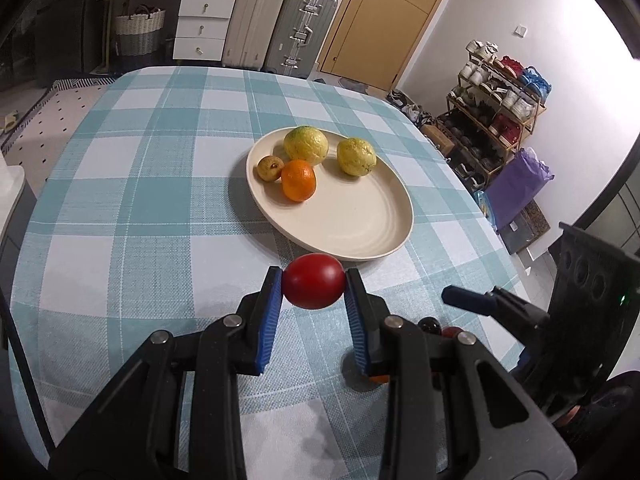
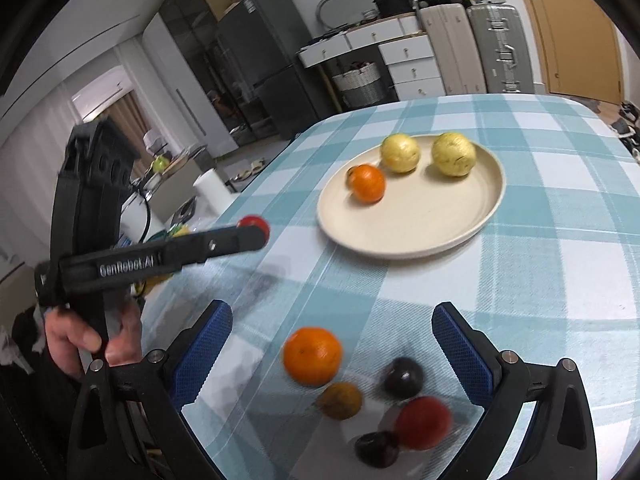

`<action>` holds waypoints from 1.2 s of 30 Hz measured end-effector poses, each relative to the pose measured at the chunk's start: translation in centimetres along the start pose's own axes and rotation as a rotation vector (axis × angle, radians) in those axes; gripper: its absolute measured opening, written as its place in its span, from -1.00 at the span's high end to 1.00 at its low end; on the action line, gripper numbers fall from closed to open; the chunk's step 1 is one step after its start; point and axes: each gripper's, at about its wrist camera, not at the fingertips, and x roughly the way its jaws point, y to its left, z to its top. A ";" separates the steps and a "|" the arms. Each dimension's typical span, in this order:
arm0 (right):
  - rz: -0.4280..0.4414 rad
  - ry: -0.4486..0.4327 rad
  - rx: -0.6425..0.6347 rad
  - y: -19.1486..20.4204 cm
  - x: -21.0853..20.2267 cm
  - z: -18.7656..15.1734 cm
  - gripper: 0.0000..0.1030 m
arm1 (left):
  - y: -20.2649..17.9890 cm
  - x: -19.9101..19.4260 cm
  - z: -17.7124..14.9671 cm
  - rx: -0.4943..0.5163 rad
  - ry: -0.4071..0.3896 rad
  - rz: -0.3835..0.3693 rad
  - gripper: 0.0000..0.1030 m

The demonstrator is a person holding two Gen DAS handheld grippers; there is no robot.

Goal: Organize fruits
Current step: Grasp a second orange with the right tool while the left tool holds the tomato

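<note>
The left gripper (image 1: 313,289) grips a red fruit (image 1: 313,286) above the tablecloth (image 1: 132,216), near the plate (image 1: 352,216). The right gripper (image 2: 332,344) hangs spread wide over loose fruits, including an orange (image 2: 313,356).

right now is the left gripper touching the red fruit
Touching. In the left wrist view both blue pads of the left gripper press the red fruit from either side.

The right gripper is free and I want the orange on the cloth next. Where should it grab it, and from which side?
Grip the orange across its widest middle, coming down from above with the open right gripper. It is round, so any pair of opposite sides should hold. The small brown fruit sits close on its near side, so place the fingers left and right, where the cloth is bare.
</note>
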 end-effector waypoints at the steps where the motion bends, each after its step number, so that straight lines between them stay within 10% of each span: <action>1: 0.002 0.007 -0.009 0.3 0.1 -0.2 -0.99 | 0.0 -0.3 -0.1 -0.001 -0.005 0.001 0.45; 18: -0.108 0.126 -0.153 3.6 4.0 -1.7 -0.58 | 0.8 -1.8 -0.4 -0.021 -0.026 0.001 0.45; 25: -0.142 0.175 -0.147 3.3 5.2 -1.7 0.16 | 0.8 -1.8 -0.5 -0.026 -0.022 -0.001 0.45; 36: -0.117 0.156 -0.119 2.7 4.6 -1.5 0.22 | 0.8 -1.5 -0.4 -0.025 -0.016 0.001 0.45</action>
